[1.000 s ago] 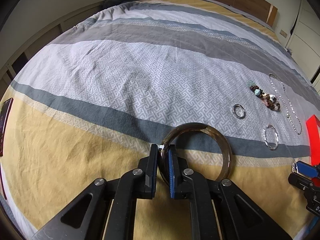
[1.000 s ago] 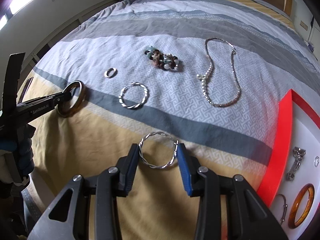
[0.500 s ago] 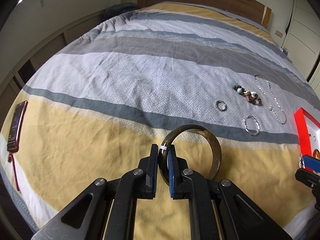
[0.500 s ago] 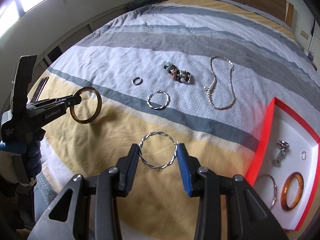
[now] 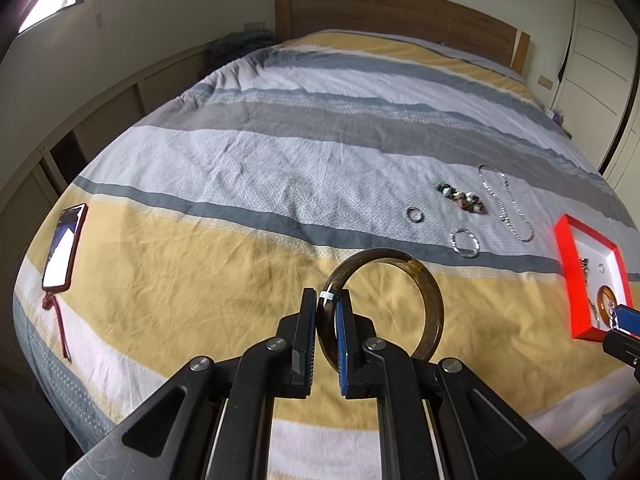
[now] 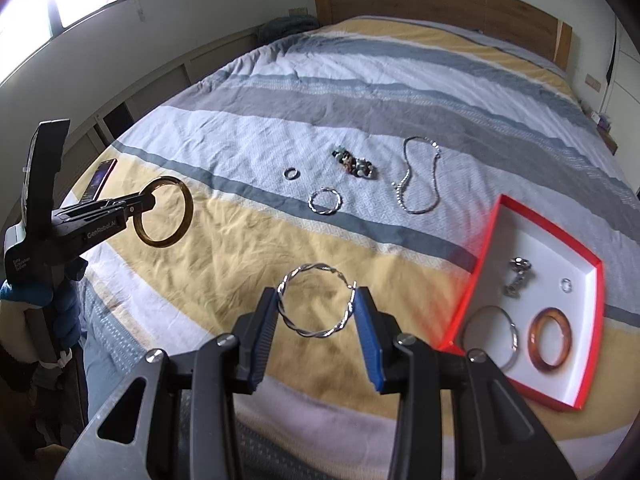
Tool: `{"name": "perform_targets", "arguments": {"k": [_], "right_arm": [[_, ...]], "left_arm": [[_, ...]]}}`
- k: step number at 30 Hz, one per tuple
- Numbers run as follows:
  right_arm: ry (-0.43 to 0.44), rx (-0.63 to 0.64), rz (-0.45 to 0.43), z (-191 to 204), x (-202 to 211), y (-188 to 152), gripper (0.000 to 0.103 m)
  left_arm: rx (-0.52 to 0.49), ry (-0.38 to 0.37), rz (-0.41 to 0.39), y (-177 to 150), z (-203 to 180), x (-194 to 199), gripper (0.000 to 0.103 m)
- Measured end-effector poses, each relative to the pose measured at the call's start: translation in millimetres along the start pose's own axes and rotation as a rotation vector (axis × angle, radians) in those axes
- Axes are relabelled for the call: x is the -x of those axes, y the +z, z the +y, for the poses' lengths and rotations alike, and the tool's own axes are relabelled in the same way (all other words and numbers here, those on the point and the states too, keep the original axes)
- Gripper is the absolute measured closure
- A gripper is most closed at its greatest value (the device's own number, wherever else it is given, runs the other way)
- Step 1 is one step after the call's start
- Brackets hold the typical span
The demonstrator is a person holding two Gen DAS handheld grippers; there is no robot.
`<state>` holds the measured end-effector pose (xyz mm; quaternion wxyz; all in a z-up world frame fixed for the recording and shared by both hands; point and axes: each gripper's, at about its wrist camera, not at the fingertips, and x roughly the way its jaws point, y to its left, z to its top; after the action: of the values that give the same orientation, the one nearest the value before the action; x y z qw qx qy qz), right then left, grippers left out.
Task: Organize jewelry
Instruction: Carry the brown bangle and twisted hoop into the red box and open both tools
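Observation:
My left gripper [image 5: 326,304] is shut on the rim of a dark brown bangle [image 5: 430,304], held above the yellow stripe of the bed; the right wrist view shows this gripper [image 6: 150,200] and the bangle [image 6: 184,216] at the left. My right gripper [image 6: 316,308] is shut on a twisted silver bangle [image 6: 298,328], its pads pressing on both sides. A red box [image 6: 484,240] with a white inside lies at the right and holds an orange bangle [image 6: 532,348], a silver hoop [image 6: 514,336], a clasp [image 6: 518,276] and a small ring [image 6: 566,285].
On the bedspread lie a second twisted silver bangle [image 6: 325,201], a small ring [image 6: 291,173], a bead bracelet [image 6: 354,164] and a silver chain necklace [image 6: 418,176]. A phone [image 5: 64,248] with a red tassel rests near the bed's left edge. A wooden headboard [image 5: 400,20] stands far behind.
Both grippers have risen and drawn back from the bed, each still holding its bangle. The jewelry on the bedspread looks smaller and farther, and more of the red box shows.

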<state>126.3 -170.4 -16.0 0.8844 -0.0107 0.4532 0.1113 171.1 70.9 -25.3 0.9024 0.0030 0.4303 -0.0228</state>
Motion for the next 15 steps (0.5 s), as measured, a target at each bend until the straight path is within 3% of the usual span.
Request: {"name": "perform_targets", "arguments": {"k": [15], "right_arm": [[-0.052,-0.037,-0.089,-19.0,63.0,-23.8,0.066]], "left_arm": [[-0.036,-0.037,-0.065,-7.1,-30.2,46.9,0.094]]}}
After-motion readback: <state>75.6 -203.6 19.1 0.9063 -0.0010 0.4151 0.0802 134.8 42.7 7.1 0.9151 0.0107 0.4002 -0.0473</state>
